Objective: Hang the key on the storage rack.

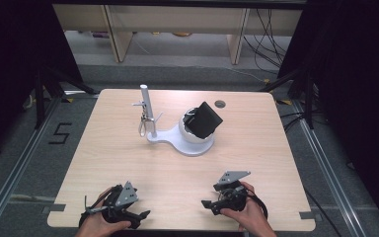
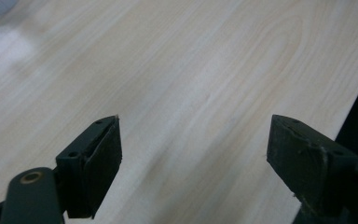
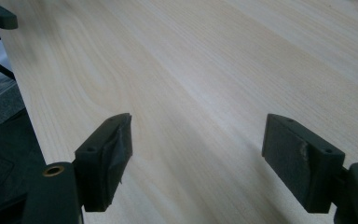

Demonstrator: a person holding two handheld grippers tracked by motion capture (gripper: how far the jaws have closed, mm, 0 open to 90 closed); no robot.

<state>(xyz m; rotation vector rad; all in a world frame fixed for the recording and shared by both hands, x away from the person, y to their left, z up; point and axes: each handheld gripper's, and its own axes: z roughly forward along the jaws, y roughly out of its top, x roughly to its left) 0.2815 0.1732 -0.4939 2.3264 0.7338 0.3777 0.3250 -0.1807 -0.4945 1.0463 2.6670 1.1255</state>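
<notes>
Both hands rest low at the near tabletop (image 1: 128, 163) edge.
Left gripper (image 2: 193, 163) and right gripper (image 3: 196, 161): matte black fingers wide, empty, over pale woodgrain.

My tabletop (image 1: 128, 163) was pale wood; a white stand (image 1: 190, 143) stood toward its far edge, my two tools rested near the near edge.

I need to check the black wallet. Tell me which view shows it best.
The high view: the black wallet sits tilted in the white stand's bowl at mid-table. The left and right gripper views look along open jaws at bare table, not toward it.
</notes>
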